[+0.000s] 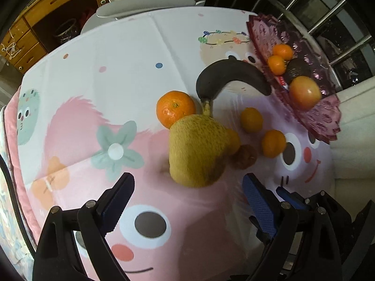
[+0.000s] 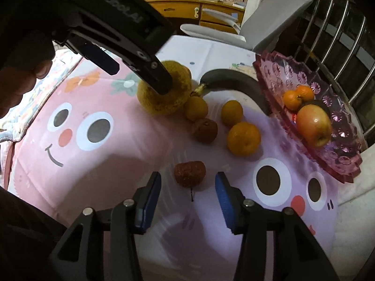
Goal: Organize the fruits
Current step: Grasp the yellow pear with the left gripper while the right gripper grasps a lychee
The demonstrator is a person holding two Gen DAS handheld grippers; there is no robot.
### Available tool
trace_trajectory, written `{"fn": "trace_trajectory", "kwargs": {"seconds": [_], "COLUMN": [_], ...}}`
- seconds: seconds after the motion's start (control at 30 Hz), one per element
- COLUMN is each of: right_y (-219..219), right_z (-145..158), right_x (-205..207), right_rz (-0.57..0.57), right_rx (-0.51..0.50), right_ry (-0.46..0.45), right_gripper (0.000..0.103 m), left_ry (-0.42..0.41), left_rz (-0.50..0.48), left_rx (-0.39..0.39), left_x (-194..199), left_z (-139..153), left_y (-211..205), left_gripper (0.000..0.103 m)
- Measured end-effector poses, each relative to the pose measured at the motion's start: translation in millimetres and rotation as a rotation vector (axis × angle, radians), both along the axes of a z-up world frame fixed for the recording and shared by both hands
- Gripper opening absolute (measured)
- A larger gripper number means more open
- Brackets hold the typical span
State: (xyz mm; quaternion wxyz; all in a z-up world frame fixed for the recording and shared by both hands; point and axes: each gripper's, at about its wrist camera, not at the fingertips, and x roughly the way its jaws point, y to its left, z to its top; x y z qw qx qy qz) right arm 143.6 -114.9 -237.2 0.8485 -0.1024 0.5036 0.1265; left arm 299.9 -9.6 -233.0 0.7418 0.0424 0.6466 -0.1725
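Note:
A big yellow pear-shaped fruit (image 1: 196, 149) lies on the cartoon tablecloth. My left gripper (image 1: 188, 182) stands wide open just short of it, touching nothing; the right wrist view shows its fingers (image 2: 164, 82) over that fruit (image 2: 164, 100). My right gripper (image 2: 187, 178) is open around a small red-brown fruit (image 2: 189, 173), with a gap at each pad. A blackened banana (image 1: 229, 72) leans against the purple glass plate (image 1: 328, 117), which holds an apple (image 1: 304, 92), two small oranges and a dark fruit.
Loose on the cloth are a large orange (image 1: 175, 110), small oranges (image 1: 252, 119) (image 1: 273, 142) and a brown fruit (image 1: 245, 157). A grey chair (image 1: 145, 7) stands at the table's far edge, a metal railing (image 2: 339, 35) behind the plate.

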Motion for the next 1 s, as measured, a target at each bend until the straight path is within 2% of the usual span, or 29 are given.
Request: {"fn": "trace_trajectory", "kwargs": {"seconds": [0.17, 0.3, 0.4, 0.47, 0.53, 0.67, 0.83, 1.0], "right_y": [-3.5, -1.9, -1.2, -0.4, 0.6, 0.5, -2.5, -8.2], "right_z": [-7.7, -12.8, -14.9, -17.4, -19.8, -20.5, -19.7, -17.1], "right_x": [6.6, 8.9, 10.5, 12.2, 13.8, 15.8, 19.7, 23.0], "right_rz": [0.010, 0.018, 0.017, 0.016, 0.013, 0.000, -0.012, -0.061], "right_rx": [0.035, 0.045, 0.052, 0.057, 0.057, 0.065, 0.080, 0.136], "right_ry": [0.024, 0.041, 0.045, 0.050, 0.057, 0.061, 0.078, 0.132], "right_gripper": [0.043, 0.040, 0.040, 0.040, 0.039, 0.033, 0.032, 0.032], "left_ry": [0.014, 0.021, 0.027, 0.031, 0.037, 0.030, 0.023, 0.013], "left_rz": [0.002, -0.002, -0.009, -0.013, -0.010, -0.009, 0.016, 0.046], "left_rx": [-0.005, -0.043, -0.089, -0.122, -0.153, -0.155, -0.146, -0.120], "left_x": [10.9, 16.3, 18.2, 17.9, 18.6, 17.9, 17.1, 6.2], "left_z": [-15.9, -20.6, -23.7, -25.0, -26.7, -26.4, -26.9, -22.1], "left_y": [-2.3, -1.0, -0.1, -1.8, -3.4, -5.9, -7.3, -3.4], "left_gripper": [0.088, 0.081, 0.073, 0.062, 0.057, 0.056, 0.056, 0.055]}}
